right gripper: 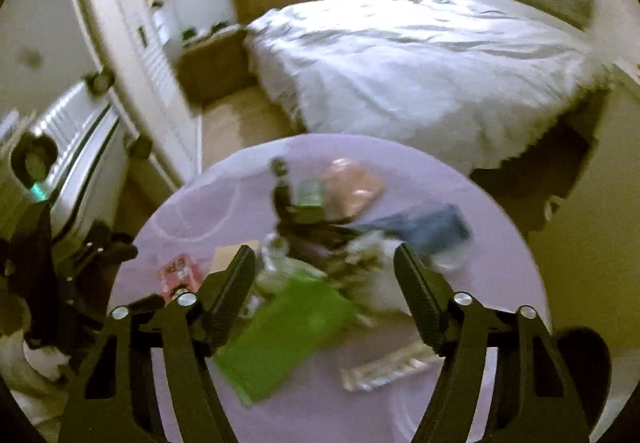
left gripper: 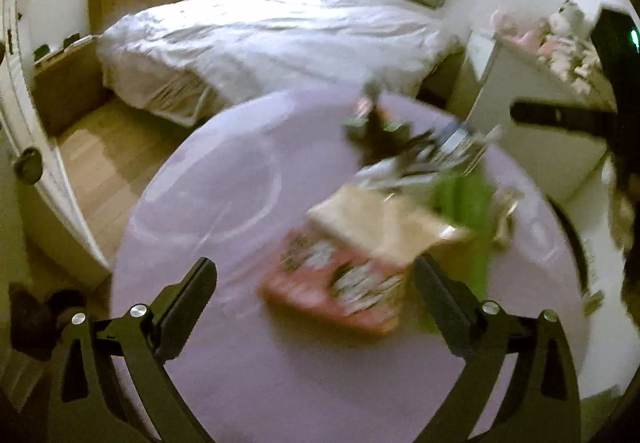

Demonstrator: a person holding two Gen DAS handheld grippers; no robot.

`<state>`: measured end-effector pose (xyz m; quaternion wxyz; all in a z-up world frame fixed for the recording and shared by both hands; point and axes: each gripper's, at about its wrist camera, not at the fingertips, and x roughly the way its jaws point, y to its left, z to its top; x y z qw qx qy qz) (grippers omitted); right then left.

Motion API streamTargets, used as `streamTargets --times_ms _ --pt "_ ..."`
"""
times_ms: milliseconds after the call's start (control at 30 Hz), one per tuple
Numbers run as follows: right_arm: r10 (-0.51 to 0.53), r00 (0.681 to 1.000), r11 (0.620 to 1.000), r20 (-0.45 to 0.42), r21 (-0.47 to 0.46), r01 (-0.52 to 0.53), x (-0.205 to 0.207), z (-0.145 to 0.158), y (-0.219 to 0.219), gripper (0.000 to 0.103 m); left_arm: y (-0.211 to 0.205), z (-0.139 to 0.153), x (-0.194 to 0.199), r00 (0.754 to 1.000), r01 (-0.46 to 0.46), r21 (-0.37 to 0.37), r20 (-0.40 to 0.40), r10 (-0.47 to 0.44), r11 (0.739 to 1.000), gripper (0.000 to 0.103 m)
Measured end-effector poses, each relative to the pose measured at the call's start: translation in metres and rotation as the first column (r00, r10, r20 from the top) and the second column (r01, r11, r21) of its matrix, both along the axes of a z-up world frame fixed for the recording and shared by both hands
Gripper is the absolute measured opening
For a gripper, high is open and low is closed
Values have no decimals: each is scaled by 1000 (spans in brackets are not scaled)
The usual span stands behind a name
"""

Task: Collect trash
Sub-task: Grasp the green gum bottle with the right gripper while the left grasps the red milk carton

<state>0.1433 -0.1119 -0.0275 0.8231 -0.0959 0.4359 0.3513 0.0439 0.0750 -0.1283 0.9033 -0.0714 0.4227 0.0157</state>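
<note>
the trash lies heaped on the round desk. the left hand-held gripper, jaws wide apart and empty, hovers over the red packet, nearest it. the right hand-held gripper, also apart and empty, hangs above the green wrapper.

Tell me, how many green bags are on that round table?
1. The green bag lies among the litter on the purple table, near its front; blur could hide another.
</note>
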Motion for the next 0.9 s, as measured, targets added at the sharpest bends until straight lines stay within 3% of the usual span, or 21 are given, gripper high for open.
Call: streamTargets --times_ms 100,267,400,633,800,900 --pt "3 1000 1000 -16 -23 -4 12 -14 22 70 8 -16 0 998 35 -16 -52 -36 999 97" --pt "-26 999 996 -36 -87 23 36 -39 49 65 -2 -26 7 994 101 41 -37 -99 994 98" --pt "-38 996 991 -75 -128 28 56 -63 68 63 -5 -26 12 996 92 61 -14 -92 994 98" --pt "-15 995 976 -99 -217 -7 74 -96 91 57 15 -31 20 995 99 -12 -13 -100 995 98" --pt "11 992 980 -123 -195 -35 78 -101 94 32 18 -31 11 995 99 -40 -21 -100 994 98" --pt "20 995 980 -96 -196 -39 70 -96 94 32 15 -29 1 993 118 -30 -13 -118 993 97"
